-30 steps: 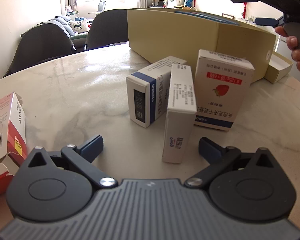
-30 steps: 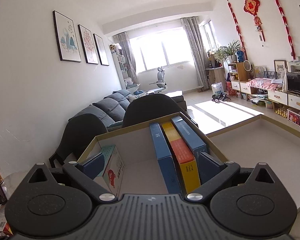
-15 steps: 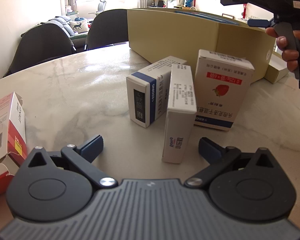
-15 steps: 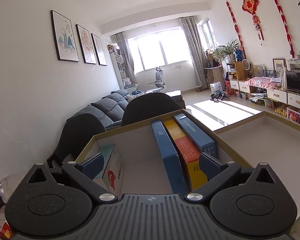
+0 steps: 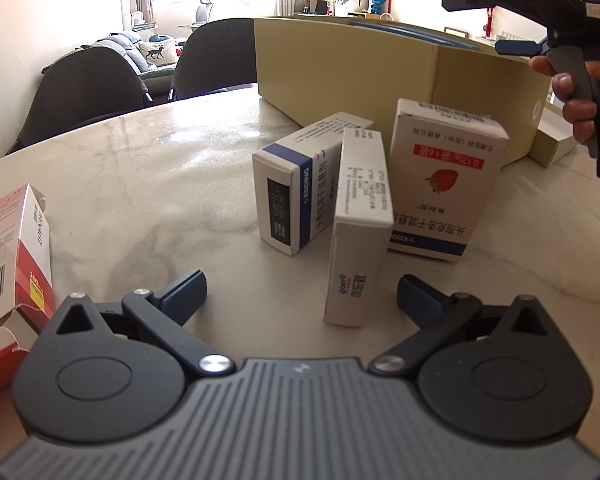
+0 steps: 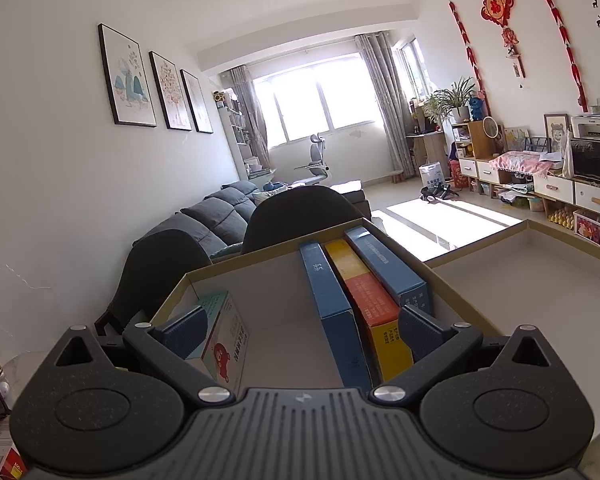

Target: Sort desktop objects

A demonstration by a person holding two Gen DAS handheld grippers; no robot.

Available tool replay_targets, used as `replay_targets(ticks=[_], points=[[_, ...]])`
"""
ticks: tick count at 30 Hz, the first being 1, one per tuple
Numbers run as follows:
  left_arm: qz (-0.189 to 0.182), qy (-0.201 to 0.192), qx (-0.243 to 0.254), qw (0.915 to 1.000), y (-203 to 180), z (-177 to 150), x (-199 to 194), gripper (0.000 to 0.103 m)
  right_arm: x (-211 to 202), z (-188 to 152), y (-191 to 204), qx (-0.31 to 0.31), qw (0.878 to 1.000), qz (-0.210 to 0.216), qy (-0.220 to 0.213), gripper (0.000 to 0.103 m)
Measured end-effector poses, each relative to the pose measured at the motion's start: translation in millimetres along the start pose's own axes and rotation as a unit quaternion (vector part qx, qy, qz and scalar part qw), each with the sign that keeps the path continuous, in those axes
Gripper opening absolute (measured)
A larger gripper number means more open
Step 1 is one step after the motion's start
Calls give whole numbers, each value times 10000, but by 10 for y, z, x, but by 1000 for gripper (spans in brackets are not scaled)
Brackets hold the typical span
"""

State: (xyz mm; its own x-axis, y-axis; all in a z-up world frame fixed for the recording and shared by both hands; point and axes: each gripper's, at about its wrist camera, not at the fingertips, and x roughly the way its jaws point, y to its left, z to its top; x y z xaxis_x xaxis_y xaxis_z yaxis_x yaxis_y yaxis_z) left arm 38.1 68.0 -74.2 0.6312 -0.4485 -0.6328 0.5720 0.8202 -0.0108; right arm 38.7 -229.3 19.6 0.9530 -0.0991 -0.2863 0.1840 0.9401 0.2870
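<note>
Three medicine boxes stand together on the marble table [image 5: 148, 184]: a narrow white box [image 5: 358, 236] nearest me, a blue-striped box [image 5: 300, 180] behind it, and a strawberry box [image 5: 444, 176] to the right. My left gripper [image 5: 302, 294] is open low over the table, just short of the narrow box. Behind them stands the tan cardboard box [image 5: 352, 64]. My right gripper [image 6: 302, 330] is open and empty above that box [image 6: 276, 280], which holds two blue boxes [image 6: 336, 312], a yellow-orange box [image 6: 376, 308] and a teal bear box [image 6: 224, 332]. From the left wrist view, a hand holds the right gripper [image 5: 496, 20] at the top right.
A red and white box [image 5: 14, 256] lies torn open at the left table edge. A small tan lid [image 5: 552, 140] sits right of the cardboard box. Two dark chairs [image 5: 88, 88] stand behind the table. A second open tray [image 6: 540, 280] lies to the right in the right wrist view.
The right gripper has drifted slightly left and lower in the left wrist view, staying over the cardboard box. The left gripper and the boxes have not moved.
</note>
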Motion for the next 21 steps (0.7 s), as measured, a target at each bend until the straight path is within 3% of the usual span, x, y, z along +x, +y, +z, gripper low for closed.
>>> replay_targets(ticks=[21], points=[[0, 0, 0, 10000, 2, 1, 1, 103, 10, -3, -11, -15, 10000, -17, -1, 102]])
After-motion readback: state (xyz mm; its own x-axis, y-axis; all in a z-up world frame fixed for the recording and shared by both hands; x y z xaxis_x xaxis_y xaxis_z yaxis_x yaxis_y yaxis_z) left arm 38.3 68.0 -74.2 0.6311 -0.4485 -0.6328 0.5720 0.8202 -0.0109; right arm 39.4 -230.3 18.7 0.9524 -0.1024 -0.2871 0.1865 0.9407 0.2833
